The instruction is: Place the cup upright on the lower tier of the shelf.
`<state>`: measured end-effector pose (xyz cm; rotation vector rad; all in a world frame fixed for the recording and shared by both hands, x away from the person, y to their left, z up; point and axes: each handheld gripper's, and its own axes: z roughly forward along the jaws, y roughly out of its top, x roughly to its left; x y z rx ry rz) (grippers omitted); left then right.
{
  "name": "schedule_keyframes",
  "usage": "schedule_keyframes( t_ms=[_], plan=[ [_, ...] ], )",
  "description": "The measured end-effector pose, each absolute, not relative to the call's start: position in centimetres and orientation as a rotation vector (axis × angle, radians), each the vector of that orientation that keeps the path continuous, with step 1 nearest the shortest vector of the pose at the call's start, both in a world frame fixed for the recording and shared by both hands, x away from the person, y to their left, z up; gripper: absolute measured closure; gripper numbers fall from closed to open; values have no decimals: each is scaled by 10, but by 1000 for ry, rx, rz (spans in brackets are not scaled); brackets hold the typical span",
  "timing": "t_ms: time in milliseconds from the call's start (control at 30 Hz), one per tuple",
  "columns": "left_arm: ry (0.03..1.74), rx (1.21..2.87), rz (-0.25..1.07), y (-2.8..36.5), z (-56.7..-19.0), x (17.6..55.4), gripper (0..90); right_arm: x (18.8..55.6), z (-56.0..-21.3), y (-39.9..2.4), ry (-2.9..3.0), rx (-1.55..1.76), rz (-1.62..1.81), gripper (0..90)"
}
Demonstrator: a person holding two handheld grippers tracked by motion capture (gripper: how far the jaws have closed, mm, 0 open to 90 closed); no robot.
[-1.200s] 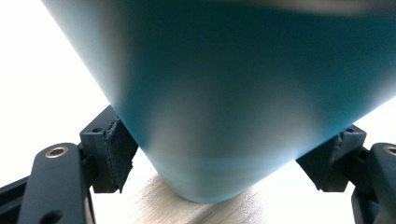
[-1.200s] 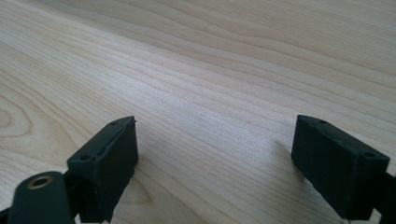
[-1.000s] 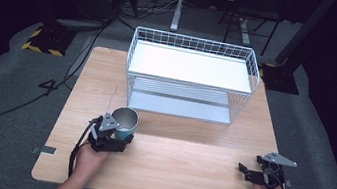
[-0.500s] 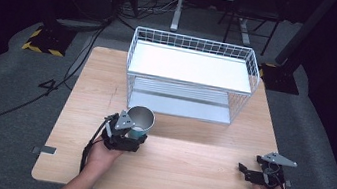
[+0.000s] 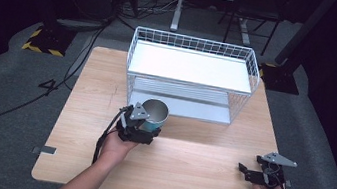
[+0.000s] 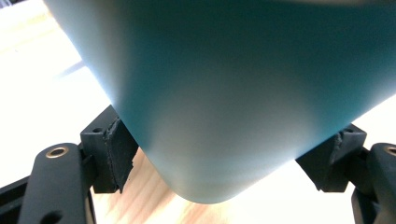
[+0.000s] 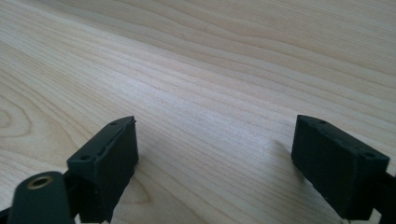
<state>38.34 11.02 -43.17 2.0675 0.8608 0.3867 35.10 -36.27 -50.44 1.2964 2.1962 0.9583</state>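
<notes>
Rightward and toward twelve o'clock travels the teal metal cup (image 5: 154, 115), clamped in the left gripper (image 5: 143, 132), nearing the white wire rack (image 5: 193, 52); right gripper (image 5: 251, 172) rests open at four o'clock.

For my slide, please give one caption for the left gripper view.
Left gripper clamps a teal cup above the wooden table.

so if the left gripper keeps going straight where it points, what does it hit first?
The left gripper, shut on the teal cup, points toward the white wire rack. The cup would probably meet the rack's lower front edge first; depth is unclear.
</notes>
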Motion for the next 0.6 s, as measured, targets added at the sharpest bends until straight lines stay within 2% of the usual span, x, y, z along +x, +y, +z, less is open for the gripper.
schedule_keyframes(
  t_ms=[600],
  plan=[
    [910,2007,344,84,-430,421,230,351,-504,-363,2196,1297,958,150]
  ],
)
